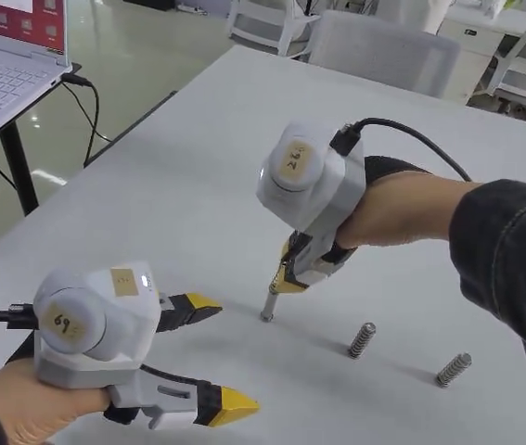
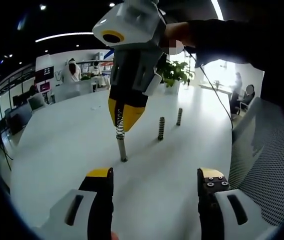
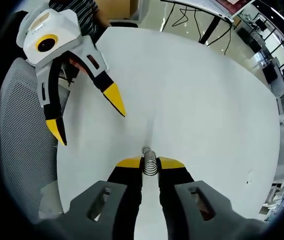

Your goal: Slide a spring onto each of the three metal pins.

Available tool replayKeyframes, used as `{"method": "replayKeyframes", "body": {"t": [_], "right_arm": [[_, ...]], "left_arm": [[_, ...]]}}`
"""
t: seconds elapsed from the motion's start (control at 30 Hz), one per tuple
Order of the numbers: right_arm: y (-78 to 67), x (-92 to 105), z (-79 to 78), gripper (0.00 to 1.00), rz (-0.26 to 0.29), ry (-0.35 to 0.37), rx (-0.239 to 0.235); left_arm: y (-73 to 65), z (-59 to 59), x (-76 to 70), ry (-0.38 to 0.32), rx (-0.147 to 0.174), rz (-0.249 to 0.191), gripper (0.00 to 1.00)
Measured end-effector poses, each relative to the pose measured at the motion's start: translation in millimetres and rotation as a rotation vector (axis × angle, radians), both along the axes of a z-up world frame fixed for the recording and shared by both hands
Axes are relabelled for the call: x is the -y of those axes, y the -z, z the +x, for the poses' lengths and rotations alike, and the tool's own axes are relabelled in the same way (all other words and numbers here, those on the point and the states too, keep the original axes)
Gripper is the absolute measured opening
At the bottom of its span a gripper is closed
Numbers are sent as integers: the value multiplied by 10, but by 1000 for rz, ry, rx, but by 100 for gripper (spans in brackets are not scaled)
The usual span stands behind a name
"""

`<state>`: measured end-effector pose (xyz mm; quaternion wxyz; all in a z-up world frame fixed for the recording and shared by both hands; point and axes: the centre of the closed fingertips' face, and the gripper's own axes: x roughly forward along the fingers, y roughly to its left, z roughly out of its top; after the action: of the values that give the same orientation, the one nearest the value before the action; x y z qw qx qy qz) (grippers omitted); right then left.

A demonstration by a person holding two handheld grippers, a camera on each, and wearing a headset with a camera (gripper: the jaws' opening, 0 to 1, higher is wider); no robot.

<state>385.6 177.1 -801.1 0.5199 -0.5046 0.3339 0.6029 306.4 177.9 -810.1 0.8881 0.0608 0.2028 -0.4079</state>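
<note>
Furthest left in the head view, an open laptop (image 1: 7,51) sits on a stand beside the white table (image 1: 198,167). Near the table's lower left edge, the person's left hand (image 1: 21,403) grips the left gripper (image 1: 218,354), which lies low over the tabletop. Its yellow-tipped jaws are spread wide apart, with nothing between them and nothing touching them. They point toward the middle of the table. Just past them, a single metal pin (image 1: 268,308) stands upright on the bare surface. Directly above it the right gripper (image 1: 286,278) points steeply downward, held by the right hand (image 1: 402,209), with a black cable running off its back. Its jaws are drawn close together and pinch a spring (image 3: 150,162) by its sides. In the left gripper view this spring hangs upright from the yellow tips and its lower end meets the top of the pin. How far the pin reaches inside the coil cannot be told. To the right of the pin, and apart from it, two more springs (image 1: 362,340) stand on the table one after the other. Each shows a plain metal end at its top. Neither touches a gripper. Beyond the table's far edge stand grey chairs (image 1: 383,46).
</note>
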Motion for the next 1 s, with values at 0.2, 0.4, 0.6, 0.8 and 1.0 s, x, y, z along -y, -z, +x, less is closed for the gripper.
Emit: {"method": "replayKeyframes", "body": {"t": [0.2, 0.4, 0.6, 0.8, 1.0], "right_arm": [[115, 0, 11, 13, -27, -2, -14], [254, 6, 18, 13, -57, 1, -30], [366, 30, -56, 13, -85, -16, -43], [444, 59, -123, 13, -99, -22, -54], [513, 74, -166, 13, -107, -23, -61]], "left_arm": [[17, 5, 3, 0, -6, -1, 66], [35, 9, 10, -1, -12, -4, 66], [50, 12, 1, -6, -17, -4, 65], [60, 16, 8, -8, -20, -4, 65], [82, -3, 17, -6, -25, -5, 65]]}}
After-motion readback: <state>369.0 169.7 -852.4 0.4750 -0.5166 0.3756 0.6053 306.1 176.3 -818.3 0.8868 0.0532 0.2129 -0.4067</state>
